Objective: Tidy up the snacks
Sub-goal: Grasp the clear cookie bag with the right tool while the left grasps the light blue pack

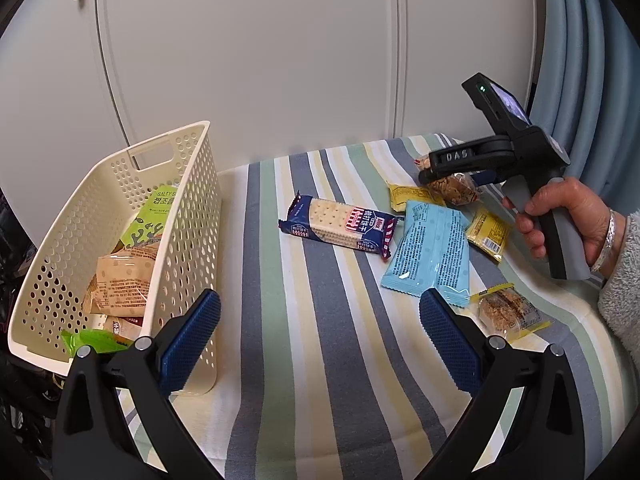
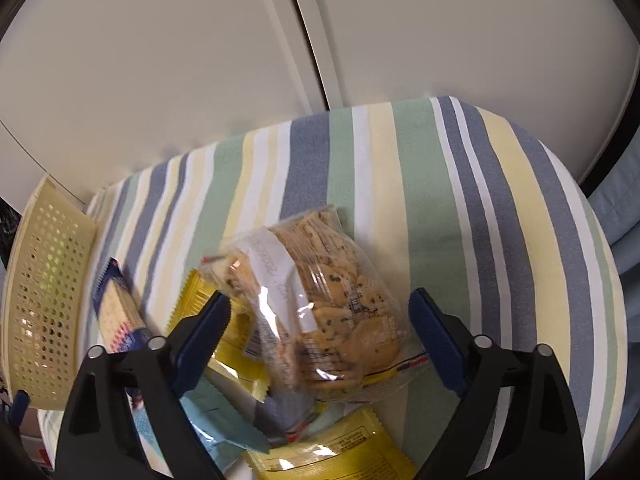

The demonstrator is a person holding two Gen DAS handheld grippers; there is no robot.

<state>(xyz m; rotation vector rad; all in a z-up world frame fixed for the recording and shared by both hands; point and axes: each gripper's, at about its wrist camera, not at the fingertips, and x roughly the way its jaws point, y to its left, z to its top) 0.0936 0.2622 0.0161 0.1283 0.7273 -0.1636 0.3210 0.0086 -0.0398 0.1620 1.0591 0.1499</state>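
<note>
Your left gripper (image 1: 320,320) hangs wide apart and empty over the striped cloth (image 1: 280,400), just right of the basket (image 1: 120,184). Beyond it, right of the basket, your right gripper (image 2: 320,336) gapes wide around the clear cookie bag (image 2: 320,300), not clamping it.

Black claw (image 1: 318,334) – blue ribbed pads (image 1: 192,344); grey fleece sleeve (image 1: 622,280), silver bangle (image 1: 607,240).

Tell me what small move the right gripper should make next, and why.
Probably lower a little and close on the cookie bag. The right gripper is open, its fingers either side of that bag, which still lies on the striped cloth outside the basket.
</note>
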